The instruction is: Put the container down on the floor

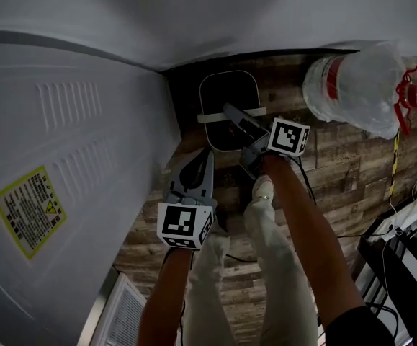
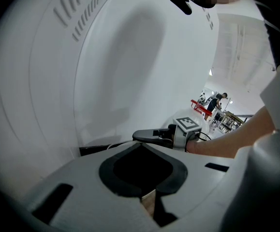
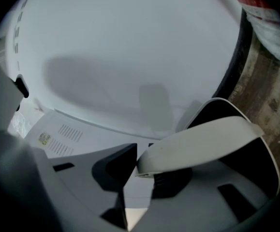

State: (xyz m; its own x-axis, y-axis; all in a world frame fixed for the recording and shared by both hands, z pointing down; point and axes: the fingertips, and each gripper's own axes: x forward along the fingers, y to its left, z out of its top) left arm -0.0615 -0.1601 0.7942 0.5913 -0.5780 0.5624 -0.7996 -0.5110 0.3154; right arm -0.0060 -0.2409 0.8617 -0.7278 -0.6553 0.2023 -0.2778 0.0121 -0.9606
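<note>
The container (image 1: 227, 85) is a dark bin with a pale rim and a white handle (image 1: 212, 116). In the head view it hangs close above the wood floor (image 1: 338, 164), beside a white appliance. My right gripper (image 1: 231, 114) is shut on that handle. In the right gripper view the handle (image 3: 202, 139) lies across the right gripper (image 3: 144, 170), with the bin's dark inside (image 3: 231, 110) beyond. My left gripper (image 1: 196, 170) is nearer me, apart from the bin, shut and holding nothing. From the left gripper view, the left gripper (image 2: 142, 146) points toward the right gripper (image 2: 152, 135).
A tall white appliance (image 1: 64, 157) with vents and a yellow label fills the left side. A big clear water bottle (image 1: 356, 85) with a red handle lies at the right. The person's legs and shoe (image 1: 263, 187) stand behind the bin. Cables and a black rack (image 1: 402, 265) are at the lower right.
</note>
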